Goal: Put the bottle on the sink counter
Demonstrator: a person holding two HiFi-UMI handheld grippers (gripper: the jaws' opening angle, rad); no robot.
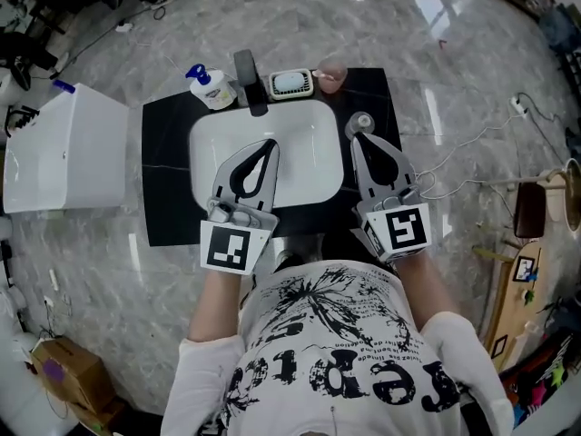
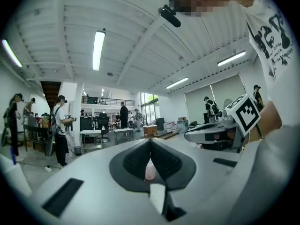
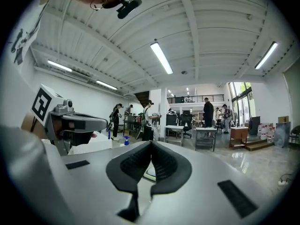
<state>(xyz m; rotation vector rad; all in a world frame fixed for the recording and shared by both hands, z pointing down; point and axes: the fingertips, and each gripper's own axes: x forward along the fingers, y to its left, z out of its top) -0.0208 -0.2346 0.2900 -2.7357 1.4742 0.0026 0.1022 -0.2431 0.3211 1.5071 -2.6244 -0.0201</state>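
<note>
A white pump bottle (image 1: 211,87) with a blue top stands on the black sink counter (image 1: 165,171), at its back left beside the faucet (image 1: 250,80). My left gripper (image 1: 270,143) hovers over the white basin (image 1: 300,139) with its jaws shut and nothing between them. My right gripper (image 1: 356,138) is held over the basin's right rim, also shut and empty. In the left gripper view the jaws (image 2: 150,142) meet, and the same holds in the right gripper view (image 3: 151,144). Neither gripper touches the bottle.
A soap dish (image 1: 291,84) and a pink cup (image 1: 331,75) sit at the counter's back edge. A small grey round object (image 1: 360,123) stands just ahead of the right gripper's tip. A white box (image 1: 68,148) stands left of the counter. People (image 2: 61,125) stand far off.
</note>
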